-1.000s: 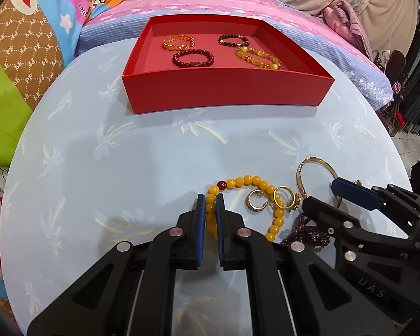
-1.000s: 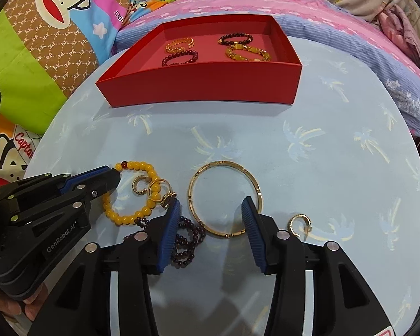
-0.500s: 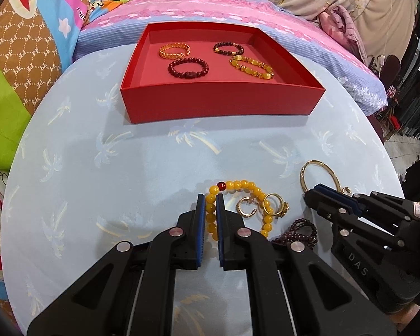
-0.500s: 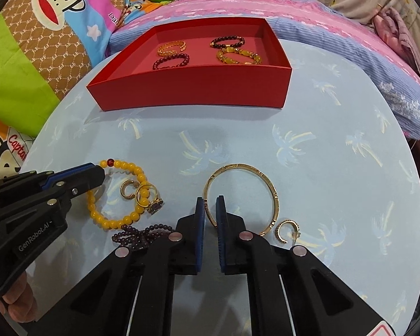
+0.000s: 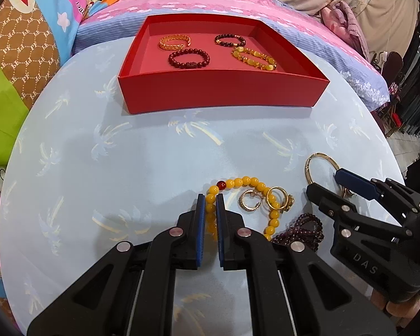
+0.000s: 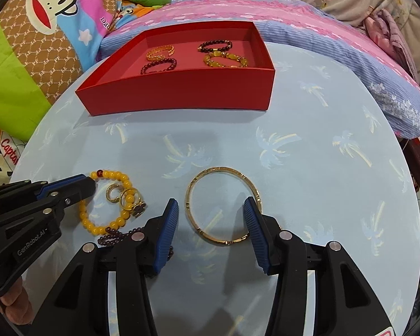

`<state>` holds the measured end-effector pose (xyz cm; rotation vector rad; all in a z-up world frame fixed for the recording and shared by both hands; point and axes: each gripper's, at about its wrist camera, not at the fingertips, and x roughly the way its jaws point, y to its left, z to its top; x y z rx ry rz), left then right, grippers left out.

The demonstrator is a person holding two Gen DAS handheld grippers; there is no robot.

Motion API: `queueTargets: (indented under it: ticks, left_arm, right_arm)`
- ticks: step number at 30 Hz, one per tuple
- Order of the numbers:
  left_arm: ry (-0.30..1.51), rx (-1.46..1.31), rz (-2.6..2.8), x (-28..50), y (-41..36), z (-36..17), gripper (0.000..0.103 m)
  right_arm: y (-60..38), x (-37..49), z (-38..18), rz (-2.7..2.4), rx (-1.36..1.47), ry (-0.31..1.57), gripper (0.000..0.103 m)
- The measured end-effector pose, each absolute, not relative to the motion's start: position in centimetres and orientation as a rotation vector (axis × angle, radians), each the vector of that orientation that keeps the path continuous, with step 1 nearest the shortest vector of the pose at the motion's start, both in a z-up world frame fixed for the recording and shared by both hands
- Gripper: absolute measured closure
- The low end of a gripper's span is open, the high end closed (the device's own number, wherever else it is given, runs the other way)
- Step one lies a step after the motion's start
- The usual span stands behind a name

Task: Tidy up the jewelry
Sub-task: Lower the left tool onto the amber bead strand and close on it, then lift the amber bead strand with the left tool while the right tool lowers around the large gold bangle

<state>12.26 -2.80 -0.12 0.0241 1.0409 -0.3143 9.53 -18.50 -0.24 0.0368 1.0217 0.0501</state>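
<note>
A red tray [image 5: 221,91] at the far side of the round table holds several bracelets; it also shows in the right wrist view [image 6: 182,95]. My left gripper [image 5: 210,201] is shut on the yellow bead bracelet [image 5: 249,181], which lies on the table with gold rings [image 5: 277,200] across it. A dark purple bead strand [image 5: 302,228] lies beside them. My right gripper [image 6: 211,210] is open, its fingers straddling the near part of a thin gold bangle [image 6: 224,204] that lies flat. The yellow bead bracelet [image 6: 112,175] and the left gripper [image 6: 86,182] show at the left there.
The table has a light blue cloth with palm prints [image 6: 308,154]. Colourful pillows [image 6: 28,42] and a pink-blue bedspread [image 6: 322,28] lie behind it. A chair and dark furniture [image 5: 411,89] stand at the right beyond the table's edge.
My right gripper, shut half a second ago, has opened again around the gold bangle's near side. My left gripper stays shut on the yellow bracelet.
</note>
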Motion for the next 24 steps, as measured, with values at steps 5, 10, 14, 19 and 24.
queueTargets:
  ticks: [5,10,14,19,24]
  left_arm:
    - [1.047,0.005,-0.320,12.4,-2.6,-0.2,0.096]
    - [1.030,-0.008,-0.341,12.4,-2.6,0.7,0.096]
    - [1.020,-0.009,-0.348,12.3,-2.7,1.2,0.096]
    - [1.030,-0.007,-0.339,12.2,-2.7,1.0,0.096]
    - [1.032,-0.009,-0.338,12.2,-2.7,1.0,0.096]
  right_arm:
    - [-18.3,9.7,-0.4,0.041,0.005,1.010,0.069]
    - [-18.5,9.8,-0.2,0.054,0.021,1.018,0.096]
    - [-18.5,9.8,-0.2,0.056,0.021,1.016,0.096]
    - [-19.5,9.1,0.5,0.041,0.055,0.991,0.069]
    - [-20.8,8.7,1.0,0.025,0.062,0.977,0.054]
